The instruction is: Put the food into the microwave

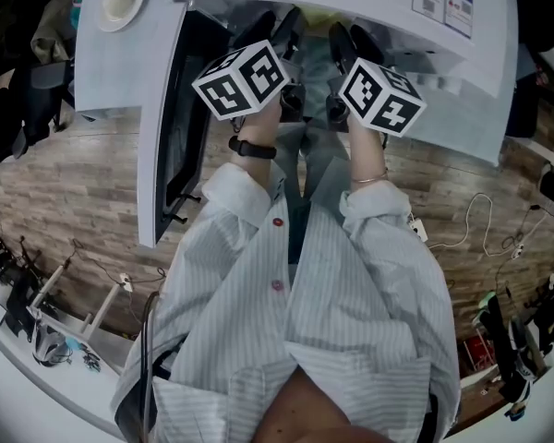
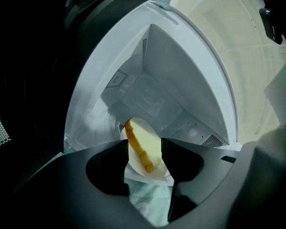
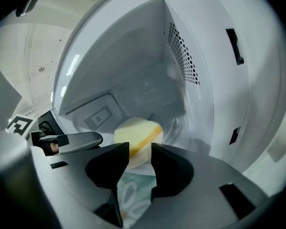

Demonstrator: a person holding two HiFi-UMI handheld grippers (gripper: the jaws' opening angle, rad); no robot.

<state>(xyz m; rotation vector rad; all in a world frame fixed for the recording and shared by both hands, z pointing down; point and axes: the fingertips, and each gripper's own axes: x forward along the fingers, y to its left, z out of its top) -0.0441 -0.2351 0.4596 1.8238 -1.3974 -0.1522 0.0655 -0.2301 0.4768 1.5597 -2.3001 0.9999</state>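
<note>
The white microwave stands open, its door swung out to the left. Both grippers reach into its cavity. Inside lies a white plate carrying pale yellow food with an orange edge. My left gripper is open, the plate's rim lying between its jaws. My right gripper is shut on the plate at its near edge, with the food just beyond the jaws. In the head view the left gripper and right gripper sit side by side at the opening; the plate is hidden there.
A small white dish sits on the grey counter left of the microwave. The cavity's right wall has vent holes. One finger of the left gripper shows at the left of the right gripper view. Cables lie on the wooden floor.
</note>
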